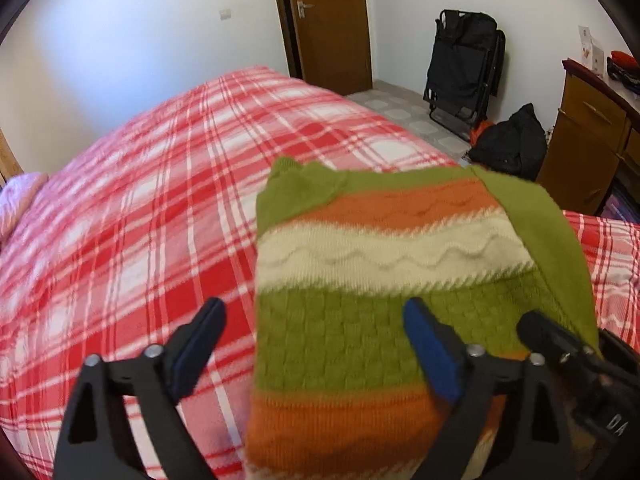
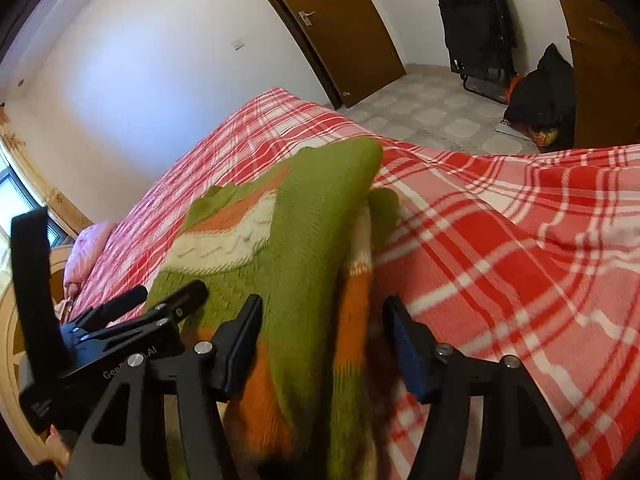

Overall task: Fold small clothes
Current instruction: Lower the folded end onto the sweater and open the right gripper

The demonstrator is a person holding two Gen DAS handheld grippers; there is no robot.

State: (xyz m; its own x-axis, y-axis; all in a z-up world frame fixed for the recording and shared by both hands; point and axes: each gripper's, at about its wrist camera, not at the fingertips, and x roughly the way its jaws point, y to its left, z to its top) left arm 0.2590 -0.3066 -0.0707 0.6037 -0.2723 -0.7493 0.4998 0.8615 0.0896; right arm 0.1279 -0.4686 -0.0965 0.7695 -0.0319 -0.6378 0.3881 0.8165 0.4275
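Observation:
A small knitted sweater (image 1: 360, 288) with green, orange and cream stripes lies on the red plaid bed. Its sleeves are folded in over the body. My left gripper (image 1: 316, 340) is open over the sweater's left edge, one finger above the blanket, one above the green band. My right gripper (image 2: 324, 340) is open, its fingers either side of the sweater's right edge (image 2: 320, 240), where a green sleeve lies on top. The right gripper also shows at the right of the left wrist view (image 1: 568, 344). The left gripper shows at the left of the right wrist view (image 2: 160, 304).
The bed's red and white plaid blanket (image 1: 140, 220) stretches left and back. A pink pillow (image 1: 20, 196) lies at the far left. A brown door (image 1: 328, 20), a folded black chair (image 1: 464, 68), a black bag (image 1: 512, 144) and a wooden dresser (image 1: 588, 132) stand beyond the bed.

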